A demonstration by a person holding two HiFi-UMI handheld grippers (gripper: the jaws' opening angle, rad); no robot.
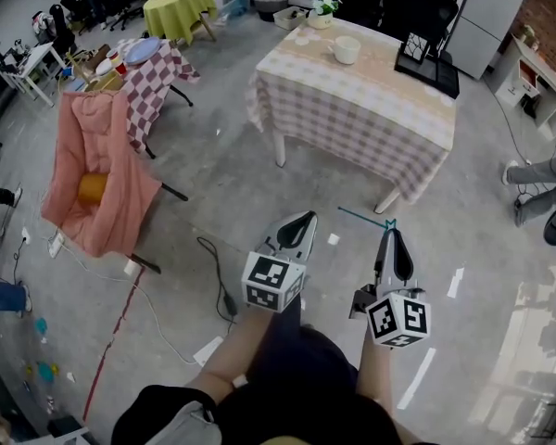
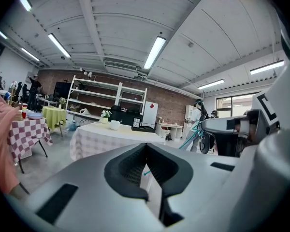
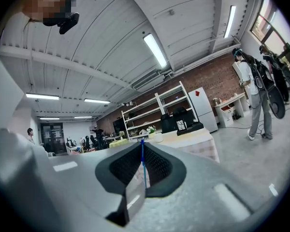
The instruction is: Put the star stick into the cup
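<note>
Nearest, at the bottom of the head view, the person's forearms hold both tools out over the grey concrete floor (image 1: pixel 213 184). The left gripper (image 1: pixel 306 219) has its jaws pressed together at the tips with nothing caught in them, as its own view confirms (image 2: pixel 145 146). Just beside it, the right gripper (image 1: pixel 389 235) pinches the thin teal star stick (image 1: pixel 361 215). The star sits at the jaw tips and the shaft juts out sideways towards the left gripper. In the right gripper view the shaft (image 3: pixel 142 166) runs as a fine line up from the closed jaws (image 3: pixel 141 146). To the left, a pink quilted cloth (image 1: pixel 102 174) is draped over a chair. Farther ahead, well apart from both grippers, stands a rectangular table under a pale checked cloth (image 1: pixel 371 109). On its far half sits the round white cup (image 1: pixel 346 50), upright, with a black upright frame (image 1: pixel 415 46) to its right and a small pot of white flowers (image 1: pixel 322 12) at the back corner.
</note>
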